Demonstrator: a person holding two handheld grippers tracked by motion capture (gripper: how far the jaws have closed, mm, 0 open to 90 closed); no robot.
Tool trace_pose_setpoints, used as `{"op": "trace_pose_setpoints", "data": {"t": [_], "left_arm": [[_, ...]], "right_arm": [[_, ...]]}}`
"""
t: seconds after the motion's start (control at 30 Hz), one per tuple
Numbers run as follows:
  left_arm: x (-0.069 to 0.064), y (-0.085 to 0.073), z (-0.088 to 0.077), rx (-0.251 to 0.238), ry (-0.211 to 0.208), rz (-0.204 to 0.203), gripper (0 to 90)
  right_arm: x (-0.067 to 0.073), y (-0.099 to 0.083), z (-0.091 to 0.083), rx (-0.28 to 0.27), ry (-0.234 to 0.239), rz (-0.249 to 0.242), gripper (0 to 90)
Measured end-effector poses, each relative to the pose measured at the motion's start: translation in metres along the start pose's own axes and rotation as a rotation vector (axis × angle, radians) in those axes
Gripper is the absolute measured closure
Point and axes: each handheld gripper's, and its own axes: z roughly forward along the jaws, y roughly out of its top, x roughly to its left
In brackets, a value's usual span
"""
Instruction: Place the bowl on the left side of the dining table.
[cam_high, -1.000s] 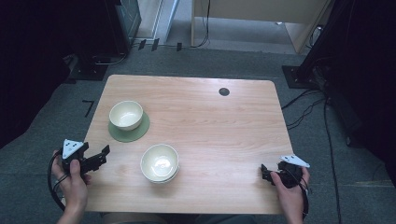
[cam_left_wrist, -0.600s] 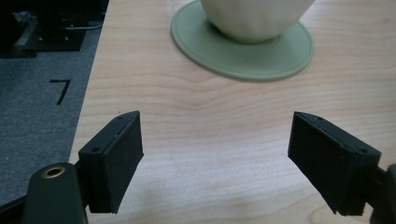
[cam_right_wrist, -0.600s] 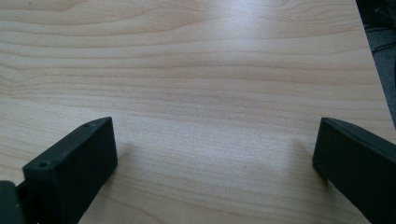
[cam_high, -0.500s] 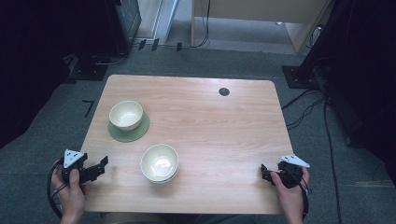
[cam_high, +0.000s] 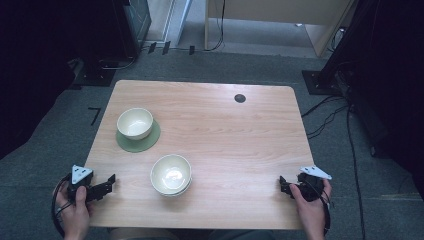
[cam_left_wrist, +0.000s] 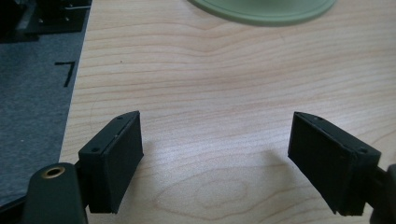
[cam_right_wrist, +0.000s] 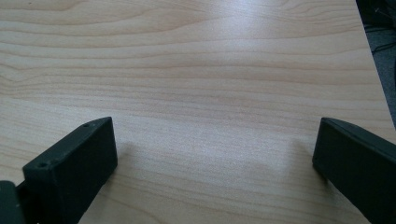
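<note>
Cream ceramic bowls are sitting on the left half of the light wooden table (cam_high: 225, 130), and no brand, label or readable writing is showing on them or on anything else. Being round, they have no long axis; each is standing upright with its mouth facing up.

Going from the left, the left gripper (cam_high: 111, 181) is being held in the person's left hand (cam_high: 75, 210) at the near left corner of the table, its jaws pointing right toward the middle of the table. In the left gripper view its jaws are standing spread wide over bare wood, pinching nothing.

Farther back, the single cream bowl (cam_high: 134, 122) is resting on a round green saucer (cam_high: 145, 142), and its inside is looking empty. An edge of that saucer (cam_left_wrist: 261, 11) is showing at the top of the left gripper view.

Nearer and further right, the stacked pair of cream bowls (cam_high: 171, 174) is sitting directly on the wood, the upper one glossy and empty.

A small black round grommet (cam_high: 240, 98) is lying in the far tabletop.

At the near right edge, the right gripper (cam_high: 282, 186) is being held in the right hand (cam_high: 312, 210), jaws spread wide and gripping nothing.
</note>
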Motion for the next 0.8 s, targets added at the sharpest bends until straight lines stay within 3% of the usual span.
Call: {"op": "trace_pose_setpoints", "data": {"t": [0.13, 0.5, 0.8], "left_arm": [[-0.0034, 0.0001, 0.0014, 0.026, -0.007, 0.028, 17.3], [-0.0032, 0.0001, 0.0016, 0.027, -0.009, 0.024, 17.3], [-0.0031, 0.0009, 0.0030, 0.039, 0.006, 0.010, 11.7]], "right_arm": [[-0.0001, 0.0000, 0.0000, 0.000, 0.000, 0.000, 0.0], [0.0001, -0.0002, -0.0002, 0.000, 0.000, 0.000, 0.0], [0.0011, -0.0021, -0.0021, 0.000, 0.001, 0.000, 0.0]]}}
